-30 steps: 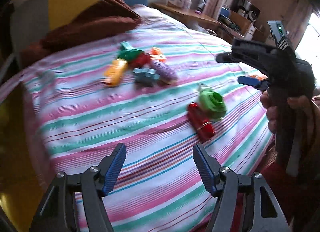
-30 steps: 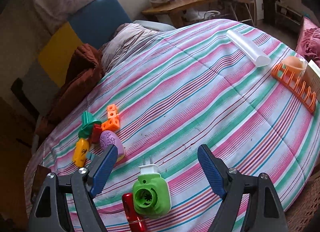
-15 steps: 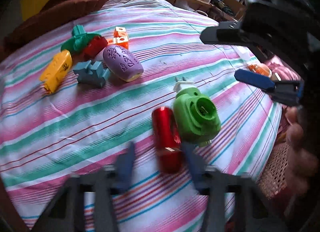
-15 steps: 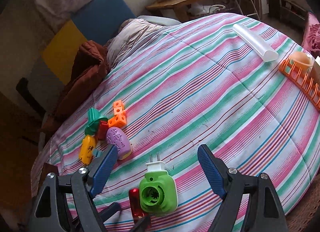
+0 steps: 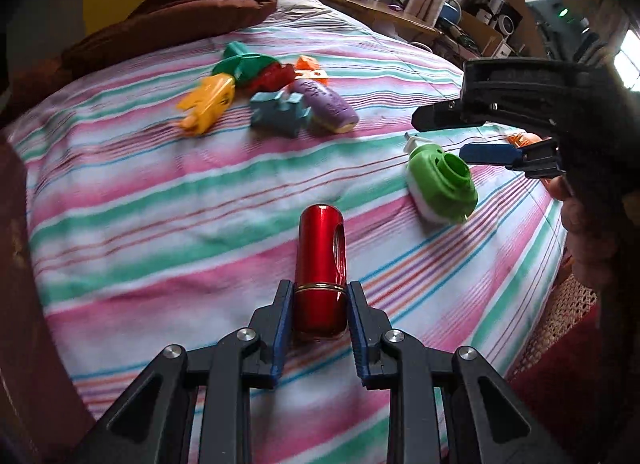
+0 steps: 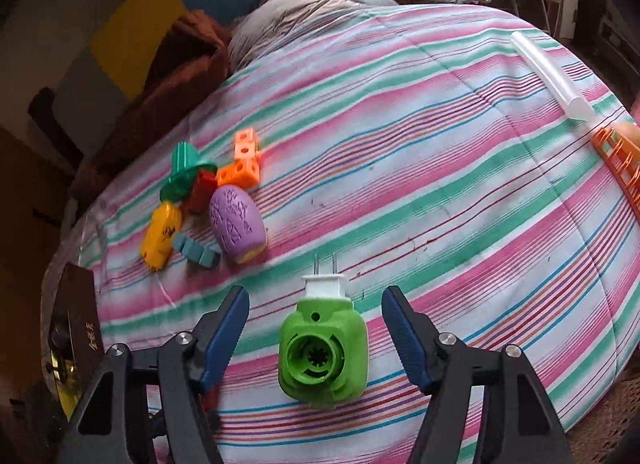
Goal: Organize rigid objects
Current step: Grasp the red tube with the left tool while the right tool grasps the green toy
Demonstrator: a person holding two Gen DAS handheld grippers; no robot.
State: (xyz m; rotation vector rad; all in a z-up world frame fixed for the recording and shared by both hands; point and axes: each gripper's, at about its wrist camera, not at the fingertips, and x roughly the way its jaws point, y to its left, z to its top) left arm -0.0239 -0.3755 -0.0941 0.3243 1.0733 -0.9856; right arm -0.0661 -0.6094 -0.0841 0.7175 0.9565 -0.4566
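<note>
Between the blue fingers [image 5: 282, 316] of the left gripper [image 5: 318, 322], low in the left wrist view, a red cylinder [image 5: 320, 260] is clamped at its near end, just behind a thin gold band. It looks like smooth, glossy metal: stiff, light and probably slippery, so a hold across the round body near the band seems sound. At the bottom centre of the right wrist view, a green plug-in [image 6: 323, 356] lies on the bed [image 6: 400, 151] between the fingers of the right gripper [image 6: 316, 336], which are apart but closing, not yet touching it. Hard plastic, it is best taken across its flat sides, clear of the prongs. Both grippers are pitched steeply down; the right one is held by a hand [image 5: 586, 240] at the right edge of the left view.
</note>
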